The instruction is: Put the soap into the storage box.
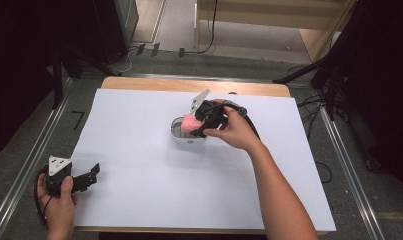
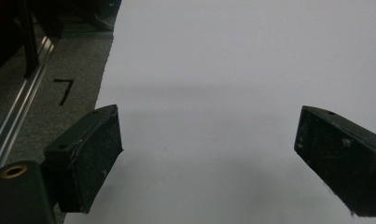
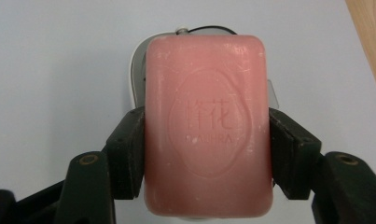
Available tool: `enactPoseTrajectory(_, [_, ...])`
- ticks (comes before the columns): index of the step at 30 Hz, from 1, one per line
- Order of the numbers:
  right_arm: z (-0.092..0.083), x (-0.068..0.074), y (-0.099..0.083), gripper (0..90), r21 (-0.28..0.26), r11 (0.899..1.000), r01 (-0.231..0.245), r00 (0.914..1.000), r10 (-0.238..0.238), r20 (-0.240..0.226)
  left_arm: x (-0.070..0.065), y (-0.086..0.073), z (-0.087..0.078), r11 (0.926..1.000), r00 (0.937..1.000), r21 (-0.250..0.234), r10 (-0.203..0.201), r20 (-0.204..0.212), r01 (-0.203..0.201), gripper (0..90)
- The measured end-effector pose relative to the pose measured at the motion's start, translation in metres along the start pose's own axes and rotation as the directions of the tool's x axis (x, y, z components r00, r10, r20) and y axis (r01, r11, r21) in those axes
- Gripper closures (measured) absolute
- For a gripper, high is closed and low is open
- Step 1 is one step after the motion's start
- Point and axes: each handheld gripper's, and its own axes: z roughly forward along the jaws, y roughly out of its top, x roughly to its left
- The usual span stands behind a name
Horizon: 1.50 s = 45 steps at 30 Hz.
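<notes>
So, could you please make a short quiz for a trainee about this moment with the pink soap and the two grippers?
1. True or false: the left gripper holds the pink soap.
2. What lies directly under the soap? A) a white dish B) a sponge C) a towel
3. How do the jaws of the right gripper stand on the soap?

Key:
1. False; it is open over the white sheet.
2. A.
3. They press on its two long sides.
</notes>
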Motion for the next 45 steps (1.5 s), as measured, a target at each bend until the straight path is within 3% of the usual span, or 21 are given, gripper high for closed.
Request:
enactPoseTrajectory(8, [0.008, -0.002, 0.009, 38.9, 0.033, 0.999, 0.016, 0.9993, -0.015, -0.034, 0.000, 0.000, 0.000, 1.0000, 1.0000, -0.002, -0.005, 0.003, 0.005, 8.0])
enactPoseTrajectory(19, [0.017, -0.003, 0.010, 38.4, 0.046, 0.999, 0.014, 0.9995, -0.012, -0.030, 0.001, 0.000, 0.000, 1.0000, 1.0000, 0.002, -0.007, 0.007, 0.007, 8.1])
enactPoseTrajectory(22, [0.015, -0.006, 0.011, 34.5, 0.005, 1.000, -0.013, 0.9998, 0.013, -0.012, 0.001, 0.000, 0.000, 1.0000, 0.9999, 0.001, -0.008, 0.008, 0.008, 8.0])
enactPoseTrajectory(23, [0.011, -0.006, 0.012, 32.5, -0.006, 0.998, -0.055, 0.9981, 0.055, -0.028, 0.001, 0.000, 0.000, 1.0000, 0.9999, 0.001, -0.008, 0.009, 0.008, 8.0])
enactPoseTrajectory(25, [0.008, -0.009, 0.012, 30.6, -0.035, 0.997, -0.068, 0.9974, 0.067, -0.026, 0.001, 0.000, 0.000, 1.0000, 0.9999, 0.000, -0.008, 0.009, 0.008, 8.0])
enactPoseTrajectory(28, [0.002, -0.008, 0.010, 27.0, -0.035, 0.996, -0.077, 0.9970, 0.076, -0.014, 0.001, 0.000, 0.000, 1.0000, 0.9999, 0.002, -0.008, 0.009, 0.008, 8.0])
enactPoseTrajectory(32, [-0.007, -0.008, 0.004, 23.7, -0.061, 0.990, -0.125, 0.9919, 0.124, -0.027, 0.001, 0.000, 0.000, 1.0000, 0.9999, 0.002, -0.008, 0.008, 0.008, 8.0])
enactPoseTrajectory(35, [-0.012, -0.007, -0.002, 20.0, -0.070, 0.984, -0.166, 0.9861, 0.166, -0.014, 0.001, 0.000, 0.000, 1.0000, 1.0000, 0.000, -0.007, 0.007, 0.007, 8.0])
enactPoseTrajectory(38, [-0.015, -0.005, -0.011, 15.3, -0.072, 0.982, -0.176, 0.9839, 0.178, 0.020, 0.001, 0.000, 0.000, 1.0000, 1.0000, 0.001, -0.007, 0.007, 0.007, 8.0])
enactPoseTrajectory(42, [-0.021, -0.005, -0.024, 13.5, -0.114, 0.962, -0.250, 0.9677, 0.252, 0.008, 0.001, 0.000, 0.000, 1.0000, 1.0000, -0.001, -0.007, 0.005, 0.007, 8.1])
enactPoseTrajectory(43, [-0.021, -0.004, -0.028, 13.6, -0.116, 0.964, -0.238, 0.9703, 0.241, 0.015, 0.001, 0.000, 0.000, 1.0000, 1.0000, -0.001, -0.006, 0.005, 0.006, 8.0])
enactPoseTrajectory(45, [-0.024, -0.002, -0.035, 13.6, -0.122, 0.961, -0.250, 0.9671, 0.254, 0.017, 0.001, 0.000, 0.000, 1.0000, 1.0000, -0.001, -0.005, 0.005, 0.005, 8.0])
